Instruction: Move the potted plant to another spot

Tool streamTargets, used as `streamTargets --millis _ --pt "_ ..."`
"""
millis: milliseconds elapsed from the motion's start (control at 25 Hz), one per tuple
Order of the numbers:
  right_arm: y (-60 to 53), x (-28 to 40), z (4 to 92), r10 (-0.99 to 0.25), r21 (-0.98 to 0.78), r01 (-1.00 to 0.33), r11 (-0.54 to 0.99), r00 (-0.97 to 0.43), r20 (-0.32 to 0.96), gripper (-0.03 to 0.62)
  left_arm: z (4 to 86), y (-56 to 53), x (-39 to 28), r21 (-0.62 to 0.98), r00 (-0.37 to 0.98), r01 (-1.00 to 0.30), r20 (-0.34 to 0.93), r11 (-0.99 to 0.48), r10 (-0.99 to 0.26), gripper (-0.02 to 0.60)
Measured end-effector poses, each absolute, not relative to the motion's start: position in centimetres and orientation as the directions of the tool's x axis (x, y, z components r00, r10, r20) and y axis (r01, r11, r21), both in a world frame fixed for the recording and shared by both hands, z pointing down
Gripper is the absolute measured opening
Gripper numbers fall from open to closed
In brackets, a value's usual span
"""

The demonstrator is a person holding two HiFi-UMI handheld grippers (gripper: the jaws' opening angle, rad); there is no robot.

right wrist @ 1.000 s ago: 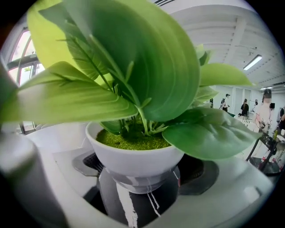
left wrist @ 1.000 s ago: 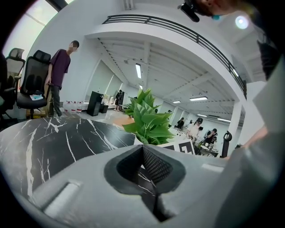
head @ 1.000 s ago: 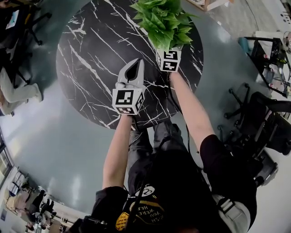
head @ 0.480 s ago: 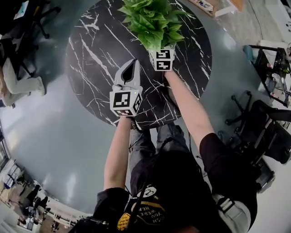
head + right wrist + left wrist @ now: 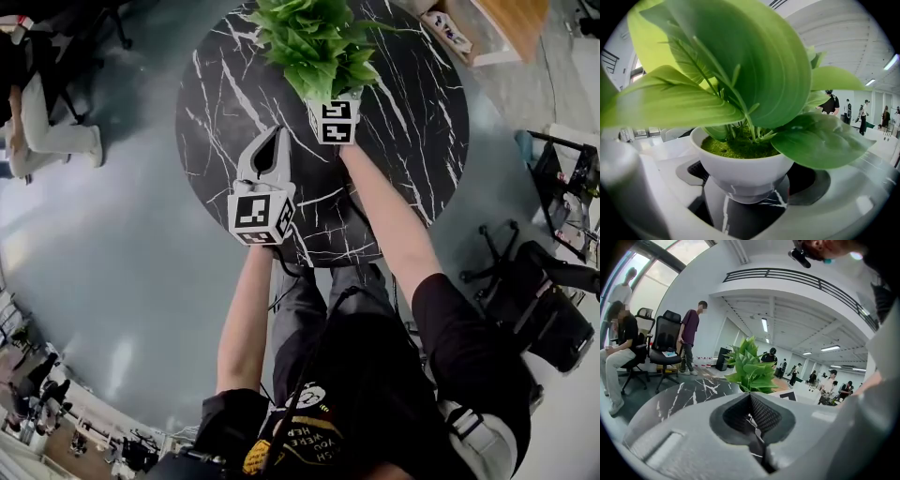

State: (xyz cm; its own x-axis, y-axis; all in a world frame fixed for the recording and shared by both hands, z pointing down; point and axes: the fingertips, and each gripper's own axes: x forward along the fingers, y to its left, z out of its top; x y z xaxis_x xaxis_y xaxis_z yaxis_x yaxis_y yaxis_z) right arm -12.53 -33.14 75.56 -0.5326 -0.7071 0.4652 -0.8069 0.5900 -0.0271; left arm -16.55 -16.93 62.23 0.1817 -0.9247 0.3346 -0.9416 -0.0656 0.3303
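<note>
Holding the load level and moving it slowly looks like the thing to get right here, because the grip sits low and the leaves make the plant top-heavy, so any tilt of the wrist could rock it between the pads. The right gripper (image 5: 747,199) has its jaws spread about as far as the narrow foot of the white pot (image 5: 740,171), one dark pad at each side of it in the lower middle of that gripper's view, and as far as I can judge both pads are pressed against it. Whether the base is clear of the marble or resting on it I cannot tell, so I would lift it well clear before carrying it sideways rather than drag it. The potted plant (image 5: 314,42) shows at the top centre of the head view, its leaves covering the jaw tips. The left gripper (image 5: 751,414) has its jaws brought together with nothing between them, and it hangs over the near left part of the round black marble table (image 5: 412,141), apart from the plant.
</note>
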Motion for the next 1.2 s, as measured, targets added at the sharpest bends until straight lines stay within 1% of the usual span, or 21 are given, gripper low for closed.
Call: streamTargets --millis 240,480,640,760,880,1080,1120,1160,1200 --pt "-30.7 -19.1 75.8 -0.661 -0.027 -0.759 0.651 -0.583 0.472 0.503 62.4 -14.8 -21.1 0.337 0.123 -0.942 0.342 -0.001 -0.932 0.003" --pt "-28.4 -25.1 75.6 -0.606 -0.024 -0.693 0.720 -0.646 0.464 0.503 62.1 -13.1 -24.2 0.341 0.081 -0.939 0.337 0.042 -0.938 0.003" --pt "-26.3 -27.7 74.9 -0.576 -0.034 -0.663 0.748 -0.673 0.464 0.503 61.7 -11.8 -25.3 0.350 0.061 -0.935 0.335 0.064 -0.940 0.003" --pt "-25.9 -28.5 74.8 -0.566 -0.016 -0.649 0.760 -0.675 0.472 0.503 61.8 -11.4 -25.6 0.355 0.049 -0.931 0.336 0.078 -0.941 0.003" --pt "-25.3 -28.2 75.5 -0.540 -0.038 -0.639 0.768 -0.679 0.498 0.503 61.9 -11.2 -25.7 0.363 0.043 -0.927 0.341 0.090 -0.939 0.003" --pt "-24.0 -24.7 76.0 -0.523 -0.082 -0.650 0.756 -0.673 0.522 0.503 61.8 -11.0 -25.2 0.376 0.039 -0.921 0.342 0.099 -0.939 0.003" --pt "-23.3 -23.4 75.7 -0.525 -0.097 -0.662 0.743 -0.668 0.528 0.496 61.9 -10.7 -25.0 0.381 0.038 -0.919 0.346 0.104 -0.938 0.003" --pt "-22.3 -22.0 75.3 -0.521 -0.119 -0.670 0.733 -0.665 0.535 0.453 61.8 -10.3 -24.7 0.386 0.038 -0.916 0.351 0.108 -0.935 0.003" --pt "-21.1 -20.7 74.6 -0.507 -0.144 -0.668 0.730 -0.671 0.542 0.327 61.7 -9.8 -24.4 0.388 0.040 -0.915 0.358 0.110 -0.933 0.003"
